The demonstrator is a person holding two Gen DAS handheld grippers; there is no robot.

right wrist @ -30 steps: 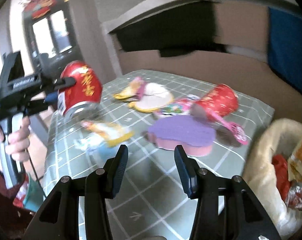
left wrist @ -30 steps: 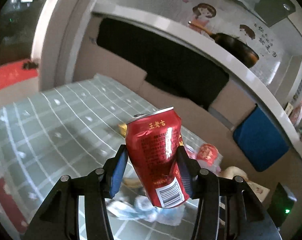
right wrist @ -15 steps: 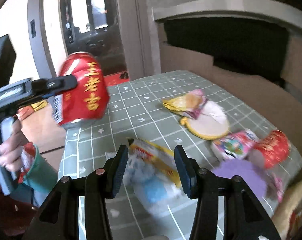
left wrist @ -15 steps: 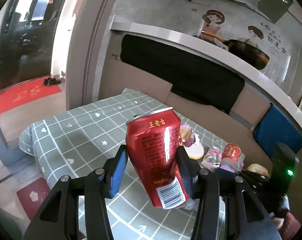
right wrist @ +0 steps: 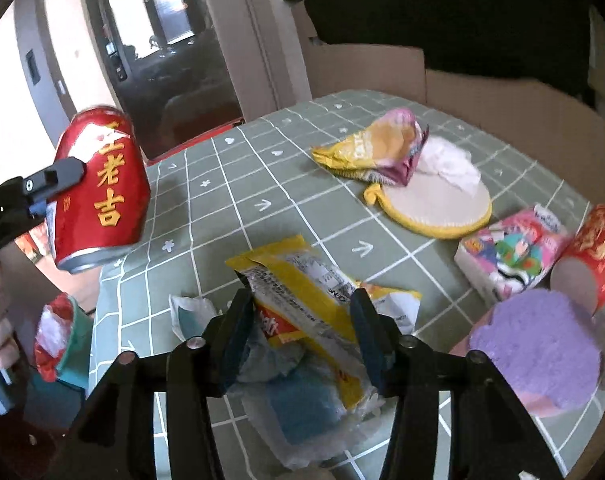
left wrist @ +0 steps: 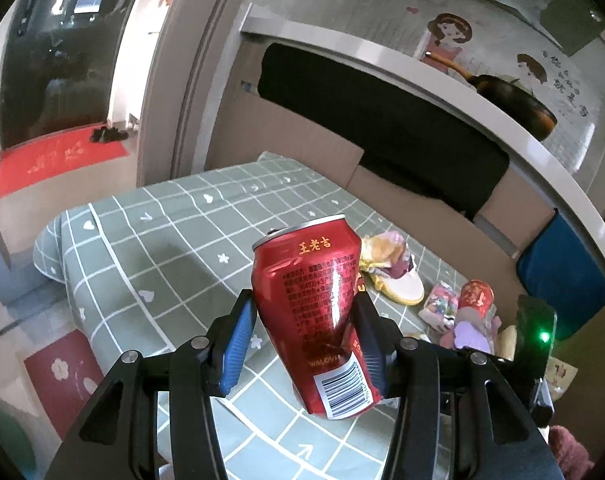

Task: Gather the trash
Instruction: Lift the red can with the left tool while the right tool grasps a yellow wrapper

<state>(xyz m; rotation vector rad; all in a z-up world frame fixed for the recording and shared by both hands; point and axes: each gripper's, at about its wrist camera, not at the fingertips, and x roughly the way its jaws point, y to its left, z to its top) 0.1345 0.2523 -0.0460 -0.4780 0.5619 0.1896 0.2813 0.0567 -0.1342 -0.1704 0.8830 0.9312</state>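
My left gripper (left wrist: 302, 340) is shut on a red drink can (left wrist: 314, 312) and holds it tilted in the air above the green checked tablecloth (left wrist: 174, 240). The can also shows at the left in the right wrist view (right wrist: 100, 188). My right gripper (right wrist: 300, 332) is open, its jaws on either side of a yellow and white snack wrapper (right wrist: 302, 292) lying on crumpled clear plastic with a blue piece (right wrist: 302, 404). I cannot tell whether the jaws touch the wrapper.
More trash lies on the table: a yellow-rimmed pad (right wrist: 434, 204) with a crumpled yellow-pink bag (right wrist: 378, 148), a pink printed packet (right wrist: 510, 252), a red paper cup on its side (right wrist: 582, 260), a purple sponge (right wrist: 538, 348). Cardboard panels (left wrist: 302, 128) stand behind.
My right gripper has swung left and down over the yellow wrapper. My left gripper has pulled back and up from the table, still holding the can.
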